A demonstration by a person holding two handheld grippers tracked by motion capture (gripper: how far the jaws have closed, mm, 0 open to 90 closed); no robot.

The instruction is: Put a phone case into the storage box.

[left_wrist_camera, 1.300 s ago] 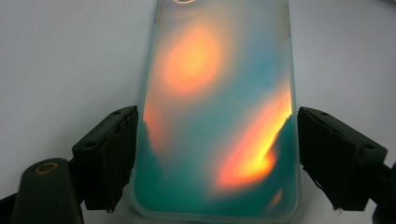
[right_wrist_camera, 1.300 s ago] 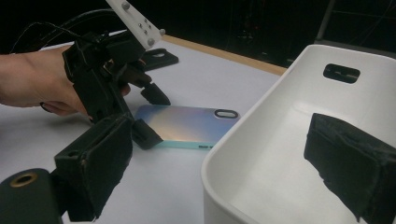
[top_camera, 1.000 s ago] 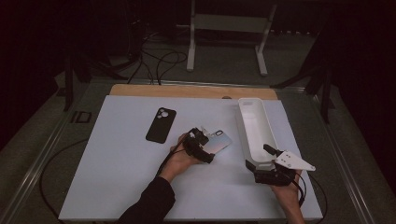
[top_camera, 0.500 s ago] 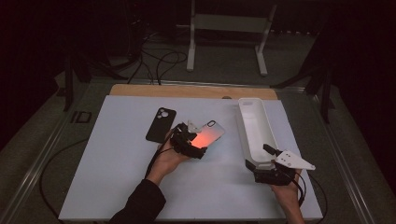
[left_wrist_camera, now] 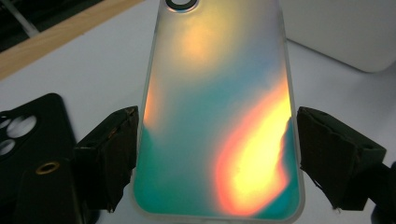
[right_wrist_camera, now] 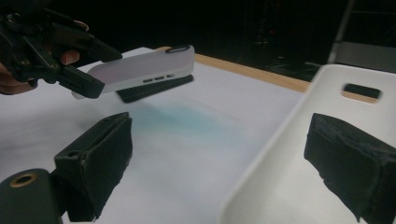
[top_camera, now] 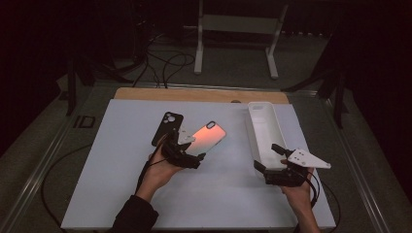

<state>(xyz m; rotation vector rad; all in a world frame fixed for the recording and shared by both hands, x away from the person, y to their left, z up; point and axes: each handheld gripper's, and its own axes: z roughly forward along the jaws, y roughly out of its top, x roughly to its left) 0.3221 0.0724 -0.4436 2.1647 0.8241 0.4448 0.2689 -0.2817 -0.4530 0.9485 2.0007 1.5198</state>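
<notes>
Above the worktop (top_camera: 121, 194) | your left hand-held gripper (top_camera: 187, 154) clamps the iridescent phone case (top_camera: 208, 137), lifted clear | right hand-held gripper (top_camera: 277, 171) gapes, straddling the white tray (top_camera: 262, 121) rim | pickup done, placement pending

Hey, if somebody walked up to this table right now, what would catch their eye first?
Probably the iridescent phone case, glowing orange and teal, gripped across its width by the left gripper and lifted off the white mat near the middle. Beside it a black phone case lies flat. At the right, the right gripper sits at the near end of a long white tray.
</notes>
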